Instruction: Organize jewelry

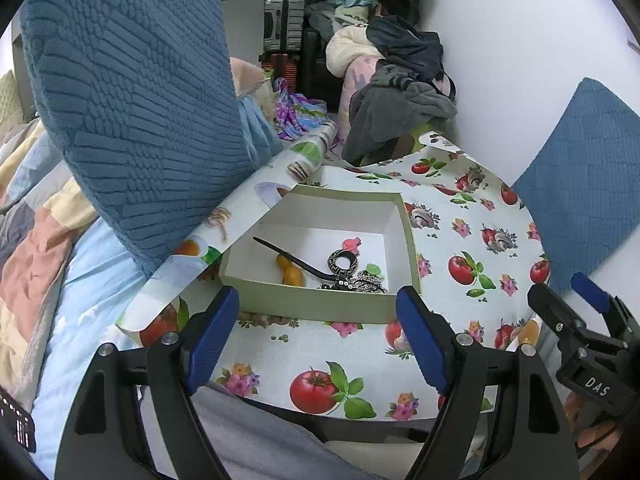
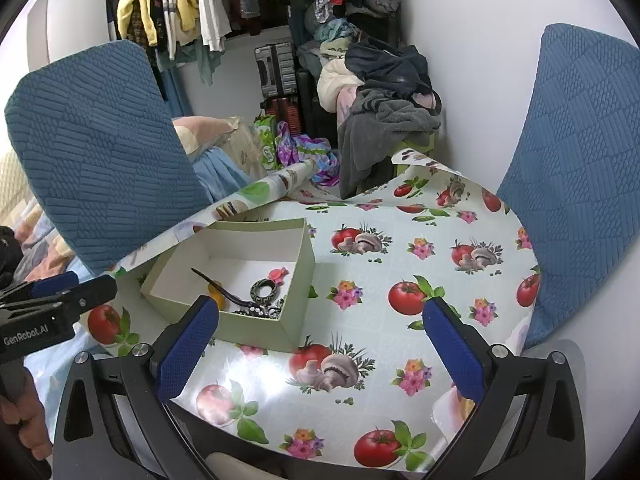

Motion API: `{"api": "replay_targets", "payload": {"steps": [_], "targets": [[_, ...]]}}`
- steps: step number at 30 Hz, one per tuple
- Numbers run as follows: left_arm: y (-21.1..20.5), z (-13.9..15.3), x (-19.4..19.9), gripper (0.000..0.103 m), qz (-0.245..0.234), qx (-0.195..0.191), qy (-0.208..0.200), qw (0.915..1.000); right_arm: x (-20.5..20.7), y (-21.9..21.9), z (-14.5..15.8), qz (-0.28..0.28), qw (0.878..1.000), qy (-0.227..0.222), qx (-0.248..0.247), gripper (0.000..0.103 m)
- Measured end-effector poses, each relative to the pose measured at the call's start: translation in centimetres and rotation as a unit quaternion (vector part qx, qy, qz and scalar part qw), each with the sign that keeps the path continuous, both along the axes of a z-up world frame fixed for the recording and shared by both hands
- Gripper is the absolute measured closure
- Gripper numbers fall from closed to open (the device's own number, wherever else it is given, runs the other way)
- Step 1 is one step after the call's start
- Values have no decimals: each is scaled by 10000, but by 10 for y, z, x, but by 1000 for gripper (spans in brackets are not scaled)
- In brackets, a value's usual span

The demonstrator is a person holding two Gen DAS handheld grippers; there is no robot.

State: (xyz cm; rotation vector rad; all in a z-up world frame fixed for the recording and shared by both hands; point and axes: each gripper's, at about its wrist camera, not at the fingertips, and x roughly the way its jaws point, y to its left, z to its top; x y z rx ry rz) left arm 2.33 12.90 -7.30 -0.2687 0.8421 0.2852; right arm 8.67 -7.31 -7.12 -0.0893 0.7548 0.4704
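A pale green box (image 1: 316, 304) (image 2: 256, 330) with a white inside sits on the table and holds jewelry: a black hair stick (image 1: 298, 260) (image 2: 218, 286), a black patterned ring pendant (image 1: 343, 262) (image 2: 264, 293), orange beads (image 1: 289, 270) (image 2: 216, 295), a pink flower piece (image 1: 352, 243) (image 2: 278, 274), a green bead (image 1: 374, 269) and sparkly chain pieces (image 1: 362, 284) (image 2: 260, 312). My left gripper (image 1: 320, 340) is open just in front of the box, empty. My right gripper (image 2: 320, 344) is open over the tablecloth, right of the box, empty.
The round table wears a tomato and mushroom oilcloth (image 1: 460, 240) (image 2: 400, 280), its far left edge curled up. Blue chair backs (image 1: 132, 100) (image 2: 580, 180) stand left and right. Bedding (image 1: 40, 260) lies at left; clothes and suitcases (image 2: 280, 68) fill the back.
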Motion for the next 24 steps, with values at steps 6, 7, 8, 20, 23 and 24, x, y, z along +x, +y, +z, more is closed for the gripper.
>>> {"api": "replay_targets", "payload": {"steps": [6, 7, 8, 20, 23, 24], "targets": [[1, 2, -1, 22, 11, 1, -59, 10000, 2, -1, -1, 53, 10000, 48, -38, 0], [1, 2, -1, 22, 0, -1, -60, 10000, 1, 0, -2, 51, 10000, 38, -47, 0], [1, 2, 0, 22, -23, 4, -60, 10000, 1, 0, -2, 55, 10000, 33, -58, 0], [4, 1, -4, 22, 54, -89, -24, 9999, -1, 1, -2, 91, 9999, 52, -40, 0], [5, 2, -6, 22, 75, -103, -31, 9999, -2, 2, -3, 92, 9999, 77, -51, 0], [6, 2, -5, 22, 35, -115, -27, 9999, -2, 3, -4, 103, 9999, 110, -41, 0]]}}
